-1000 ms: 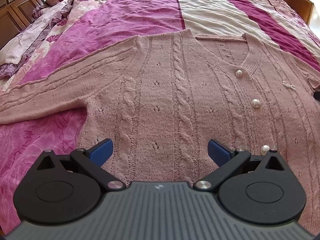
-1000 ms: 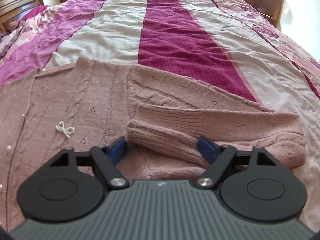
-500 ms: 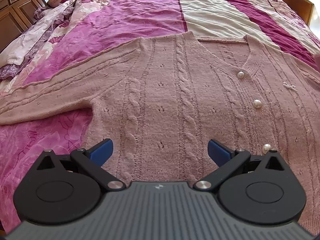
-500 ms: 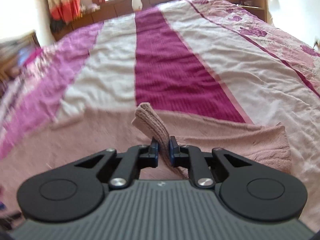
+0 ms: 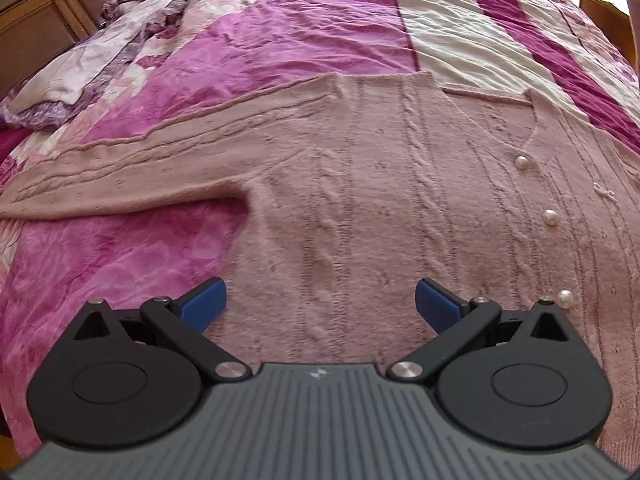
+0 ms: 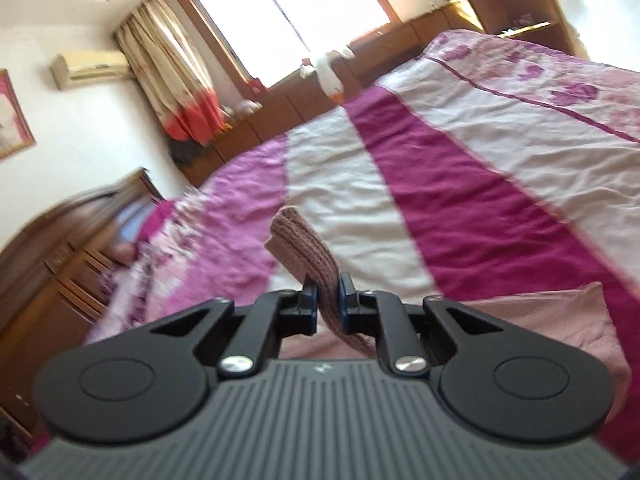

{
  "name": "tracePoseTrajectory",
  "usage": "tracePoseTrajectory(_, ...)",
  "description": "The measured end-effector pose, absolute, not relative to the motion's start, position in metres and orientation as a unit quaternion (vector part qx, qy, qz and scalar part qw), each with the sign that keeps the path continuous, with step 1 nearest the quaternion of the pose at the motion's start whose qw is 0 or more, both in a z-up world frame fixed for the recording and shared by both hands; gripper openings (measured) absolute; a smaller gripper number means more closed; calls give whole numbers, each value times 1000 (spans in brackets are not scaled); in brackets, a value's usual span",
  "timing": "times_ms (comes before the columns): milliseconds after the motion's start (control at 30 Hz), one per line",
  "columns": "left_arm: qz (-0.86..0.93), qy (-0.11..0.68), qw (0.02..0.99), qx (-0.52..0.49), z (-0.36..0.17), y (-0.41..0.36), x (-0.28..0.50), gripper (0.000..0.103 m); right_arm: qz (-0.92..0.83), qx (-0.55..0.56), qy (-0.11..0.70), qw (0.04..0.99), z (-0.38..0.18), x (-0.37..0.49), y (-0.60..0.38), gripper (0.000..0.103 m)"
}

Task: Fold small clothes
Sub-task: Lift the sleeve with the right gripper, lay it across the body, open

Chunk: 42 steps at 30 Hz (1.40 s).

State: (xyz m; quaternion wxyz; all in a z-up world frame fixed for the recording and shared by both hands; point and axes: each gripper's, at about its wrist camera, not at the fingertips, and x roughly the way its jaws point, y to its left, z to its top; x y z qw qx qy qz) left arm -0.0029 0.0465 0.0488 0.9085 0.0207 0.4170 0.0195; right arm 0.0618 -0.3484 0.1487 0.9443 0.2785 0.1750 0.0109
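Cardigan: pink knit, spread flat on the bed; body and one sleeve seen only in the left view.
Left gripper: fingers wide, nothing gripped.
Right gripper: fingers pinched on the ribbed cuff, raised.
Room: window and curtain shown only in the right view.

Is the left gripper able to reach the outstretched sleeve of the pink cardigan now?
Probably yes. The left gripper is open and empty above the cardigan; the sleeve lies flat on the bedspread to its left, with nothing between them.
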Motion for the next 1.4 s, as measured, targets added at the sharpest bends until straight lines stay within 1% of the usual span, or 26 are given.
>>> tracePoseTrajectory(300,39,395,918,10,65,72,-13,103,78,297,162,938,152,87,-278,13)
tracePoseTrajectory(567,44,389,920,-1,69,89,-20,103,123,306,188,925,132,98,-233,13)
tracePoseTrajectory(767,47,387,921,-7,69,97,-21,103,145,317,203,915,120,102,-211,13)
tracePoseTrajectory(1133,51,390,919,-18,64,104,-22,103,171,304,226,909,106,102,-183,13)
tracePoseTrajectory(1400,52,392,918,-18,61,107,-23,103,158,298,258,905,70,109,-165,13)
